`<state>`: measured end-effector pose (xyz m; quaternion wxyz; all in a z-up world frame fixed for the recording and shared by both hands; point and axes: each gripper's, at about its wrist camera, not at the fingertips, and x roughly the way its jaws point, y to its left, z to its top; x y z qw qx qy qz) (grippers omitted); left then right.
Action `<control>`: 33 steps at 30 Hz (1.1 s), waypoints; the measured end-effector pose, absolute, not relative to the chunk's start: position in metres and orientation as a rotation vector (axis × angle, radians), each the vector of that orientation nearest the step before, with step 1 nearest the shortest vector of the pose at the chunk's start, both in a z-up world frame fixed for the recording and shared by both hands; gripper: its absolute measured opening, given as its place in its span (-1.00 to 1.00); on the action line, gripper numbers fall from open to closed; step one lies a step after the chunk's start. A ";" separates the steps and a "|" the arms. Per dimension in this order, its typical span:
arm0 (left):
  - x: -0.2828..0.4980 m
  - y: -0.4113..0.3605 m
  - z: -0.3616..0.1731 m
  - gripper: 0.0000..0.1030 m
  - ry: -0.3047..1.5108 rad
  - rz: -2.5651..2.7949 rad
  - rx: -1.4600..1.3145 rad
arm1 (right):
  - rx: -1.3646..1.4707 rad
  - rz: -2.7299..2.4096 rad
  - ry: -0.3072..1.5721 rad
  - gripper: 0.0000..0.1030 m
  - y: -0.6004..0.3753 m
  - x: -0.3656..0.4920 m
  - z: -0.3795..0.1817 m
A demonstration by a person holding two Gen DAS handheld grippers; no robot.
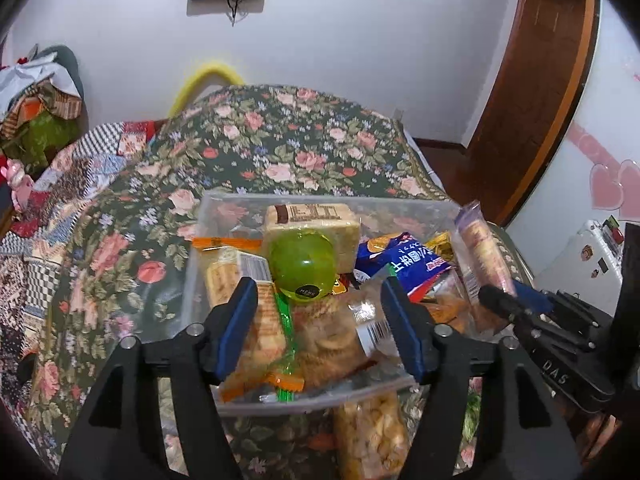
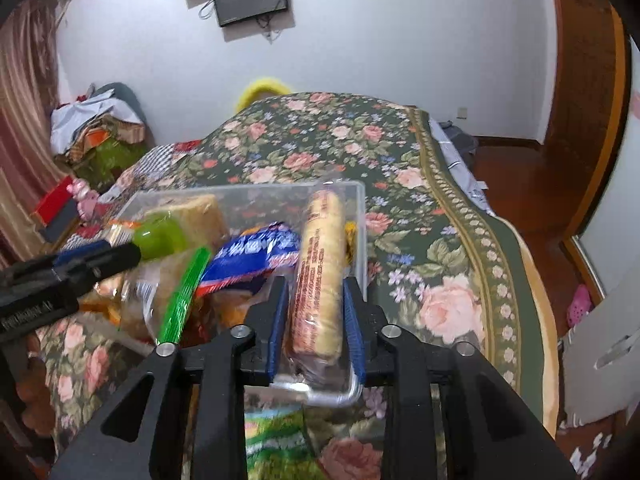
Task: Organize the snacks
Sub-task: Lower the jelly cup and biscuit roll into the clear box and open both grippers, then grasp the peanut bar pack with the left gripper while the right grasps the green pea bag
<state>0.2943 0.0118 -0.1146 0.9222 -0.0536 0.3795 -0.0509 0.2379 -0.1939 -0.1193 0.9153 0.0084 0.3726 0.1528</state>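
Clear plastic bin point(image 1: 224, 204), one green ball point(image 1: 302, 268), right gripper point(image 2: 316, 312) clamping one biscuit roll point(image 2: 320, 264), left gripper point(image 1: 320, 332) agape

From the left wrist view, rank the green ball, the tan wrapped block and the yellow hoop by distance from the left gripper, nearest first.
1. green ball: in the clear bin, just beyond the open left gripper.
2. tan wrapped block: directly behind the ball, toward the bin's far wall.
3. yellow hoop: past the bed, against the wall.

"DAS" stands in pale letters on the right claw point(image 1: 496, 294) body, right edge of the left view. Chinese characters on the blue packet point(image 1: 400, 266) are unclear.
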 end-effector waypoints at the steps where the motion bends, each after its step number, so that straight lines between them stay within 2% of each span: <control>1: 0.290 0.012 -0.112 0.26 0.772 -0.101 -0.102 | 0.010 0.320 0.768 -0.45 -0.193 0.235 -0.119; 5: 0.265 0.012 -0.104 0.31 0.754 -0.109 -0.085 | -0.028 0.334 0.766 -0.34 -0.191 0.219 -0.117; 6: 0.260 0.011 -0.103 0.34 0.753 -0.112 -0.082 | -0.036 0.336 0.764 -0.27 -0.191 0.215 -0.117; 9: 0.242 0.010 -0.103 0.37 0.750 -0.122 -0.067 | -0.062 0.324 0.742 0.10 -0.193 0.198 -0.116; 10: 0.238 0.009 -0.104 0.42 0.751 -0.125 -0.065 | -0.065 0.328 0.741 0.12 -0.193 0.194 -0.116; 12: 0.230 0.009 -0.108 0.48 0.758 -0.132 -0.068 | -0.061 0.343 0.757 0.13 -0.196 0.187 -0.119; 19: 0.213 0.003 -0.139 0.50 0.830 -0.152 -0.067 | -0.048 0.377 0.843 0.26 -0.197 0.182 -0.147; 28: 0.225 -0.011 -0.178 0.50 0.941 -0.181 -0.081 | -0.013 0.417 0.984 0.26 -0.192 0.205 -0.188; 33: 0.238 -0.021 -0.194 0.50 0.979 -0.193 -0.092 | -0.011 0.428 0.977 0.25 -0.193 0.205 -0.192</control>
